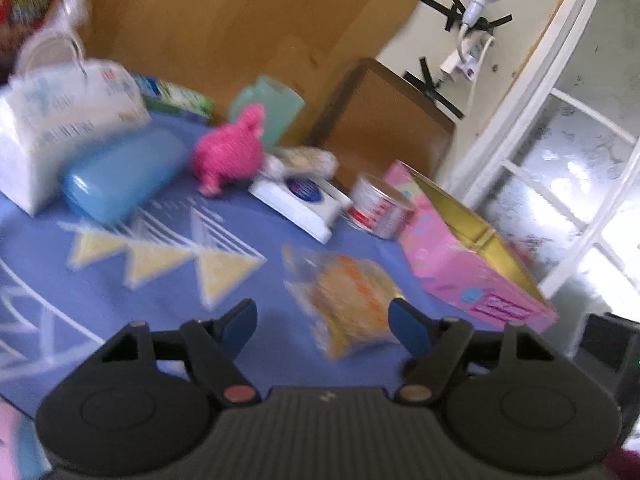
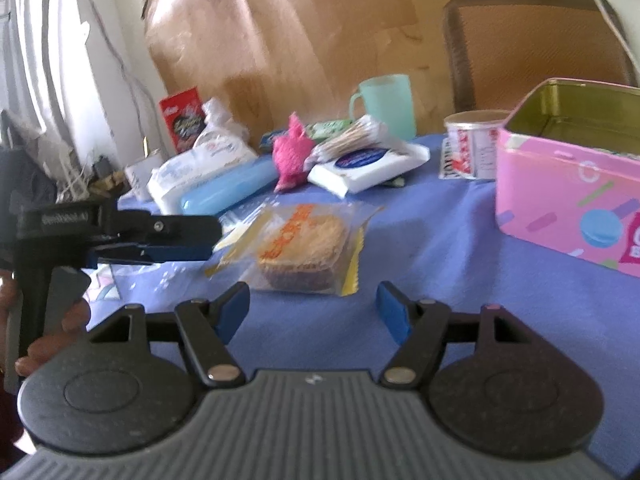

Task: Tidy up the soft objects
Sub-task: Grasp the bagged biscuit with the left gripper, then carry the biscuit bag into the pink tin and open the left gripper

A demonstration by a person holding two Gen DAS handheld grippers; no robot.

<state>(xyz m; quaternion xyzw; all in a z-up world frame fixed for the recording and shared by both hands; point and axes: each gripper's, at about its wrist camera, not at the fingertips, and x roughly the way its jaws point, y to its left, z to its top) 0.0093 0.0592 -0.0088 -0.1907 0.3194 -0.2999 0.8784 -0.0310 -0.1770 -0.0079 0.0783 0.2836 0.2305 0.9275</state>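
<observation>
While both grippers hang spread and empty, left gripper [image 1: 322, 322] and right gripper [image 2: 314, 308] flank the clear-wrapped crumbly cake packet [image 2: 298, 248] on blue cloth [image 2: 440, 248]; open pink tin [image 2: 568, 196] nearby, likely destination.

Right ahead of me on the blue cloth lies the wrapped bun [image 2: 304, 246], a golden-brown cake sealed in clear plastic with orange print and yellow edges; it rests flat, its wrapper crinkled and spread around it. Farther back the pink knitted toy [image 2: 292, 156] stands upright, fuzzy and bright, touching the bag of cotton swabs [image 2: 352, 136], which lies tilted on the white wipes pack [image 2: 372, 166]. To the toy's other side the larger tissue pack [image 2: 200, 160] lies slumped, soft and white with blue print.
</observation>
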